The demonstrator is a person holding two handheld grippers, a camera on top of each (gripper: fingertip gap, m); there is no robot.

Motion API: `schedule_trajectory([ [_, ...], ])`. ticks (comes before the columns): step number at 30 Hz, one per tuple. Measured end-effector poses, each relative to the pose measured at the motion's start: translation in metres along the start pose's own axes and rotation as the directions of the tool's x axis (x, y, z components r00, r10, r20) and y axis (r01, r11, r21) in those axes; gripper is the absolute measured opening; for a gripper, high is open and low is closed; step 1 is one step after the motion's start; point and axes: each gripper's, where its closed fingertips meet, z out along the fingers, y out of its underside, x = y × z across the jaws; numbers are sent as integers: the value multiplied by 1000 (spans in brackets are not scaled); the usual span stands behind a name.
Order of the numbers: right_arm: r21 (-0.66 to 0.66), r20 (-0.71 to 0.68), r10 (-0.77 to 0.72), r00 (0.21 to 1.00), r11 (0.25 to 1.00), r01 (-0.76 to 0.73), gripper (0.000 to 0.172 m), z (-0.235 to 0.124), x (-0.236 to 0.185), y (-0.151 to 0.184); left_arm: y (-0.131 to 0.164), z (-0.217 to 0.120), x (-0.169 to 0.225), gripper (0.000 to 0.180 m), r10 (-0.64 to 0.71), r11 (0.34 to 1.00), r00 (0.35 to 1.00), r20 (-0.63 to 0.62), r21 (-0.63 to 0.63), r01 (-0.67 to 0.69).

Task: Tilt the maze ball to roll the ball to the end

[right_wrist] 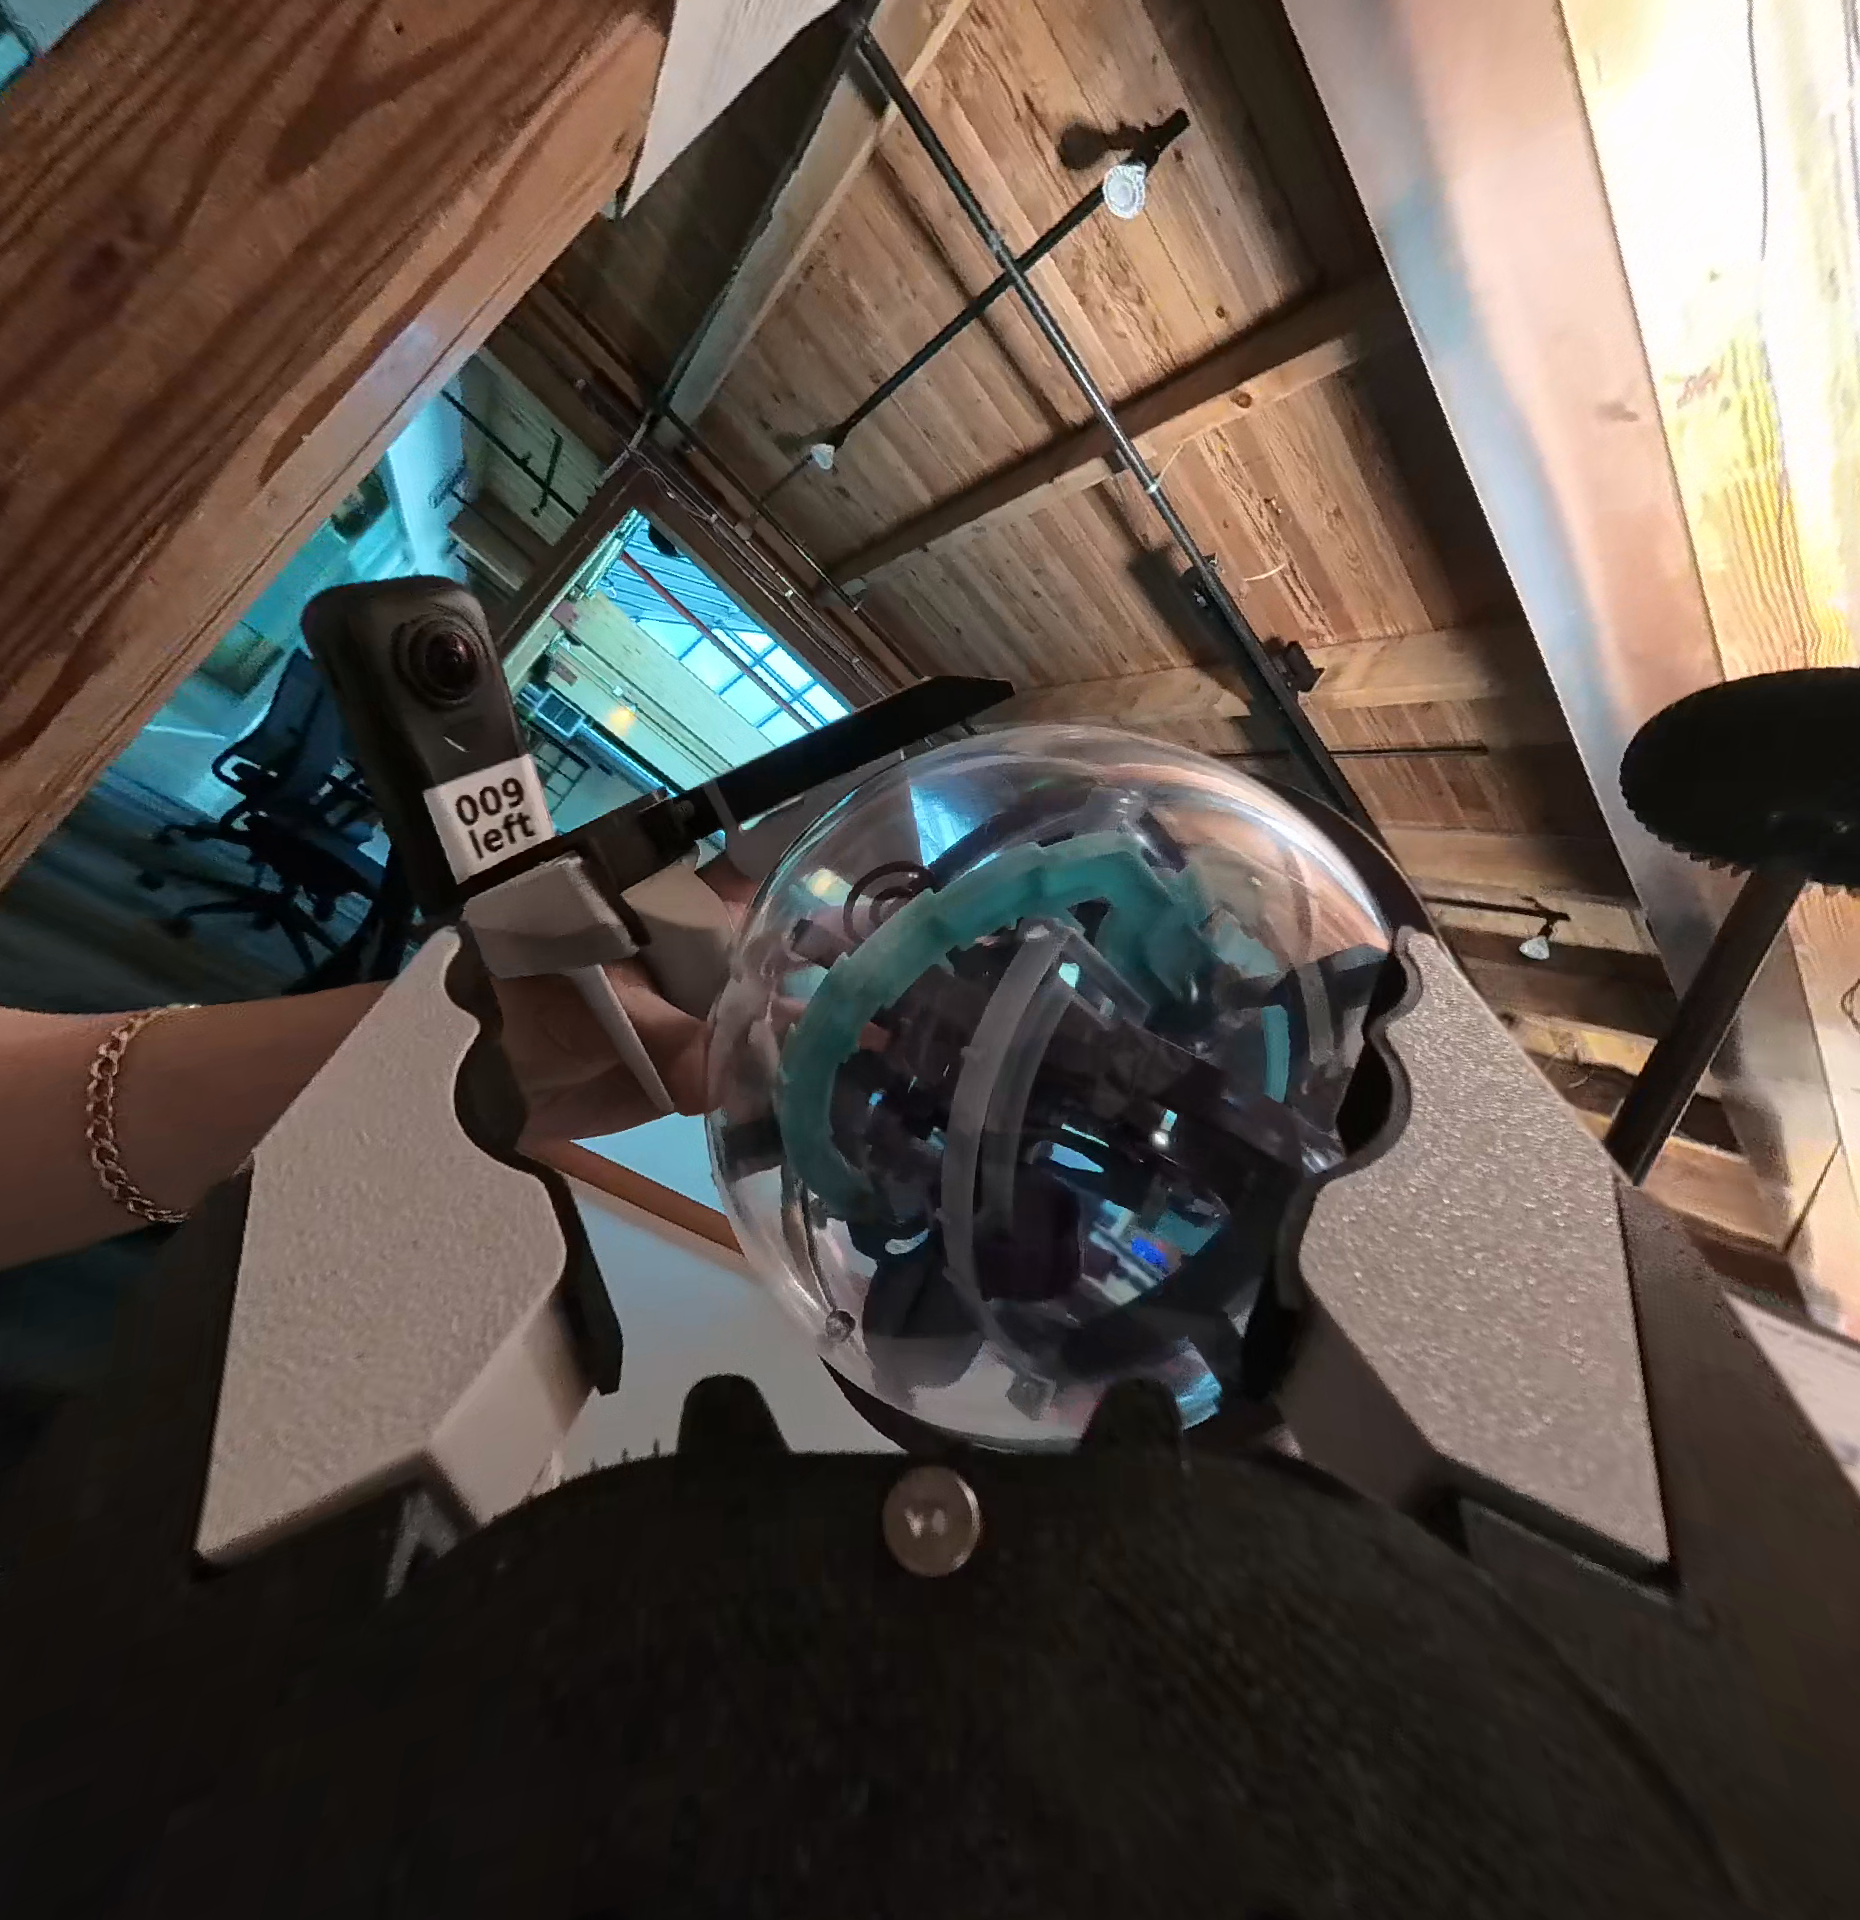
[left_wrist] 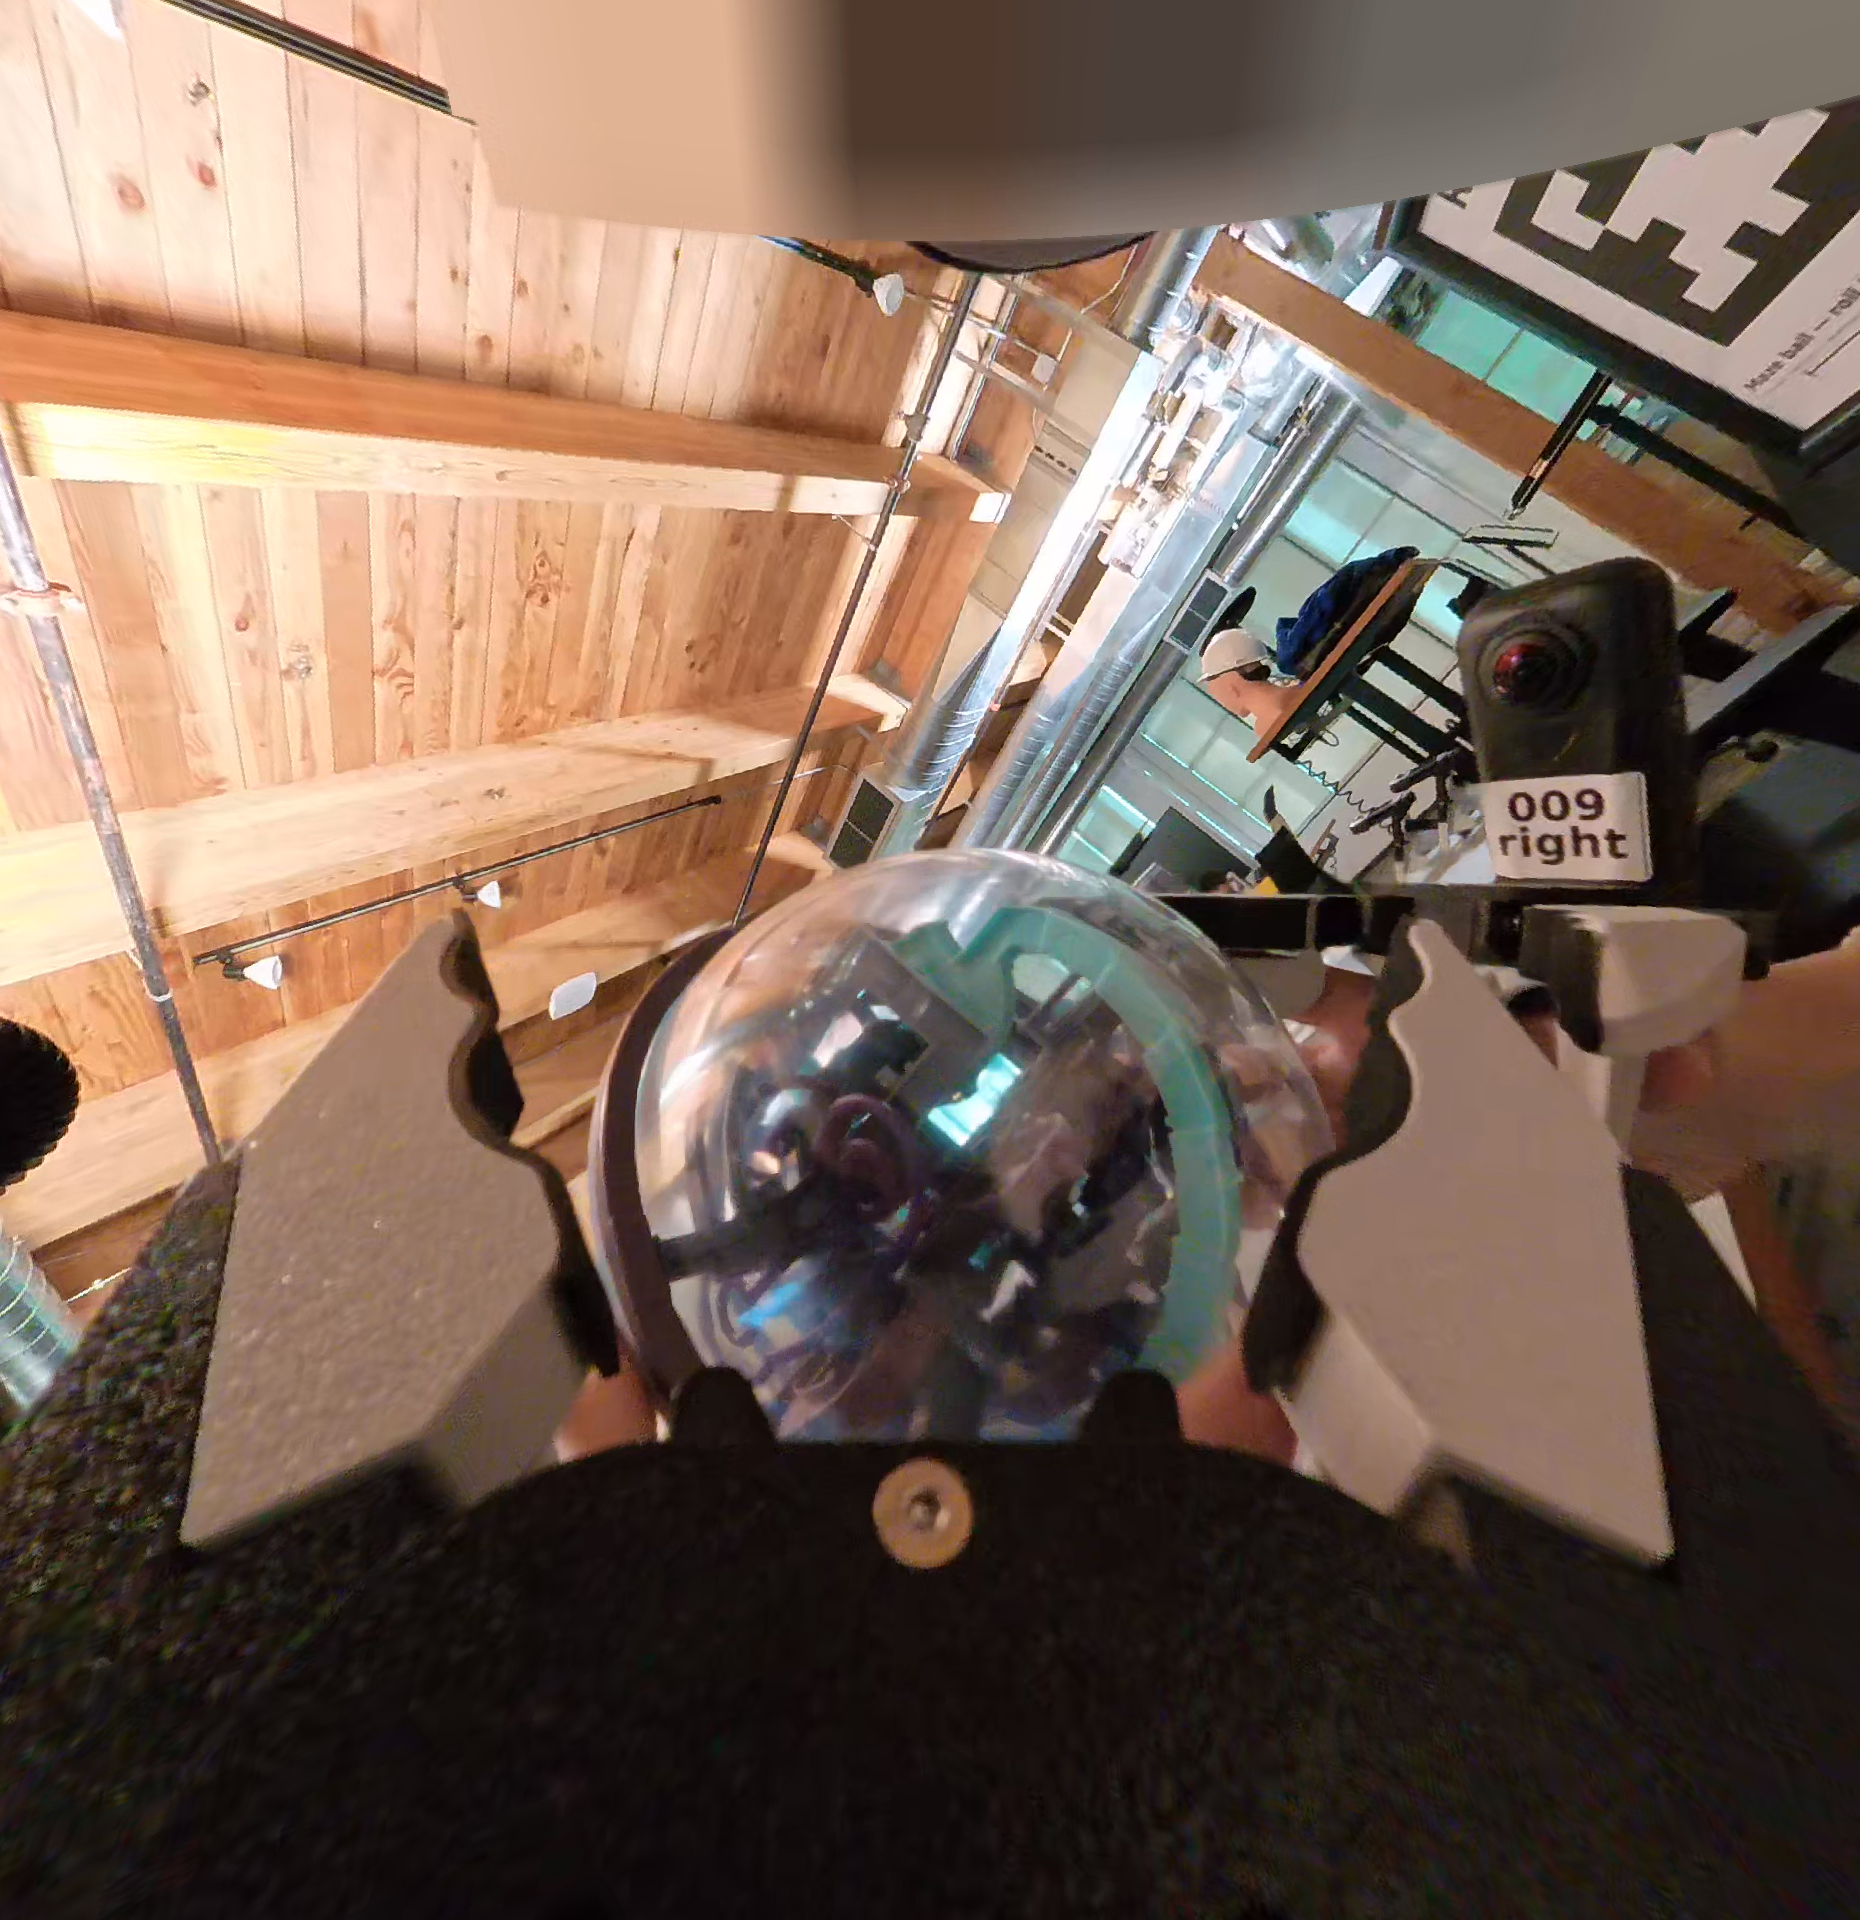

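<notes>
Wide-spread left gripper (left_wrist: 941, 930) and right gripper (right_wrist: 931, 945) cradle the clear maze ball (left_wrist: 957, 1143) between them, evidently for tilting: the right's jaws are unclenched, one finger (right_wrist: 406, 1195) standing clear, while whether the left truly grips cannot be told.

each camera sits just behind its own gripper and looks forward along the two fingers, tipped steeply up toward the wooden ceiling (left_wrist: 406, 582). both are very close to the clear maze ball (left_wrist: 936, 1143), which fills the space between the fingers. the two views face each other across it: the left view sees the right gripper's camera (left_wrist: 1570, 675), the right view the left gripper's camera (right_wrist: 417, 686).
</notes>
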Motion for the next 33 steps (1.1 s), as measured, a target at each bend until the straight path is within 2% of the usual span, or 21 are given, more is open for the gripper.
schedule_trajectory([
  [12, -39, -55, 115, 992, 992, -118, 157, 0, 11, 19, 22, 3, 0, 156, -18, 993, 1000, 4, -116, 18],
  [17, -143, -75, 188, 979, 970, -197, 156, 3, 12, 41, 53, 1, -8, 156, -143, 952, 988, 57, -265, 153],
  [21, -256, -72, 195, 978, 944, -207, 156, 4, 6, 64, 82, -6, -15, 156, -280, 872, 949, 142, -376, 314],
  [24, -287, -71, 246, 967, 923, -256, 150, 4, 2, 73, 103, -15, -19, 156, -383, 786, 898, 218, -433, 441],
  [29, -334, -79, 328, 941, 881, -335, 147, 3, -3, 85, 127, -26, -15, 156, -487, 673, 830, 273, -489, 556],
  [31, -381, -76, 324, 943, 865, -328, 145, 2, -6, 90, 135, -30, -11, 155, -547, 621, 786, 290, -489, 613],
  [33, -451, -78, 309, 948, 837, -310, 143, 0, -9, 98, 146, -34, -6, 154, -628, 544, 711, 316, -475, 692],
])
